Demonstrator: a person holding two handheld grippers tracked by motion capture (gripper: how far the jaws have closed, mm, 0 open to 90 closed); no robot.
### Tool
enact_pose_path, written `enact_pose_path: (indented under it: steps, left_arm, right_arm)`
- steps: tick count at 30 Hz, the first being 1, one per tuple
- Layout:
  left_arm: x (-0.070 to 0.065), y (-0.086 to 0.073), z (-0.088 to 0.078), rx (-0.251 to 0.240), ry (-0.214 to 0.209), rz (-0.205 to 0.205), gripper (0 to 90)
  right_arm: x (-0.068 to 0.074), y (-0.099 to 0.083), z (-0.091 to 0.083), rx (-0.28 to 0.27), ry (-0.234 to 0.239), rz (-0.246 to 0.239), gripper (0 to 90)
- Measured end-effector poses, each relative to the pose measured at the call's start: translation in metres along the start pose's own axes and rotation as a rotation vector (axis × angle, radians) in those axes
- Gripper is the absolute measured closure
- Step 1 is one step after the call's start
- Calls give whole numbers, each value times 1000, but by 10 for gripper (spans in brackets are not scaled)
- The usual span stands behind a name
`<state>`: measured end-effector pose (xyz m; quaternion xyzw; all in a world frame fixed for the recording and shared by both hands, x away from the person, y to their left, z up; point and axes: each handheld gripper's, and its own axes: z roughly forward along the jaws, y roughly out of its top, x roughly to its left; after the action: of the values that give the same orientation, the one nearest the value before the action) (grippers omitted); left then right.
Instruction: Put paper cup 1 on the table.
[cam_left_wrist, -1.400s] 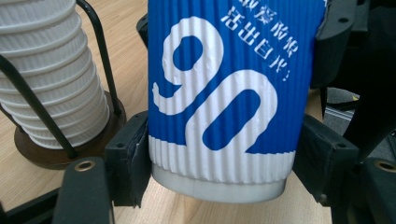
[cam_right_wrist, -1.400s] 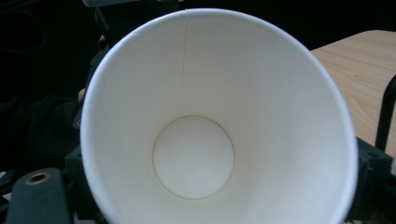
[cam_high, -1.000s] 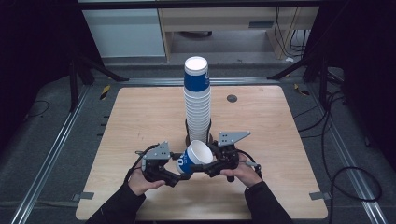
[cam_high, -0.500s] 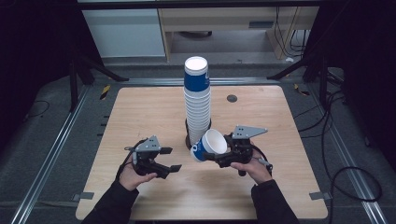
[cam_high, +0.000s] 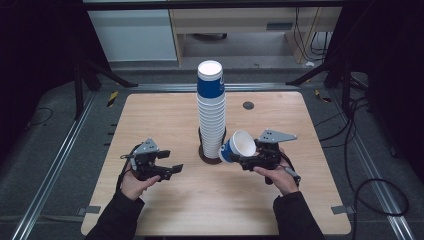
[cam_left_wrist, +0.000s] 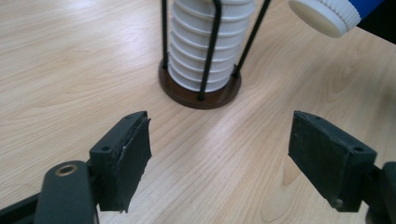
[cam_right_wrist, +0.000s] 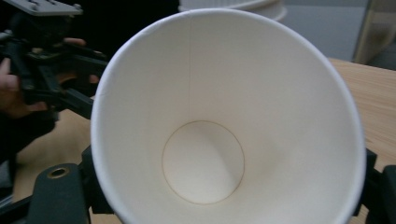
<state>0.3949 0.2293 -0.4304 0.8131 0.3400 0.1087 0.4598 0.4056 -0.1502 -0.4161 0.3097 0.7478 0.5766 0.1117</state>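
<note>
Right gripper (cam_high: 240, 159) is clamped on the paper cup (cam_high: 239, 146), tipped on its side just right of the cup stack (cam_high: 210, 112), mouth facing the person. Left gripper (cam_high: 172, 168), jaws spread wide with nothing between them, sits well left of the stack.

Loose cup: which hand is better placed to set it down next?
Right, probably. The right gripper is shut on the loose cup, holding it tilted beside the cup stack. The left gripper is open with nothing between its jaws, apart from the cup.

High view overlooks table (cam_high: 150, 125); tongs views close; all share cup stack (cam_high: 211, 115).
</note>
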Motion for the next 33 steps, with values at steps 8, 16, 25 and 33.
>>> enact_pose_path:
  steps: [8, 16, 25, 33]
  left_arm:
    - [8, -2, -3, 5, 42, -16, 201]
    - [12, -3, -6, 13, 85, -16, 200]
    - [16, -3, -8, 17, 111, -19, 200]
    - [20, -3, -15, 0, 129, -30, 207]
  right_arm:
    - [-12, 1, -6, 56, -135, -2, 197]
    - [-28, 7, -20, 74, -268, 21, 197]
    - [-48, 13, -26, 112, -371, 19, 195]
    - [-62, 15, -23, 153, -441, 15, 195]
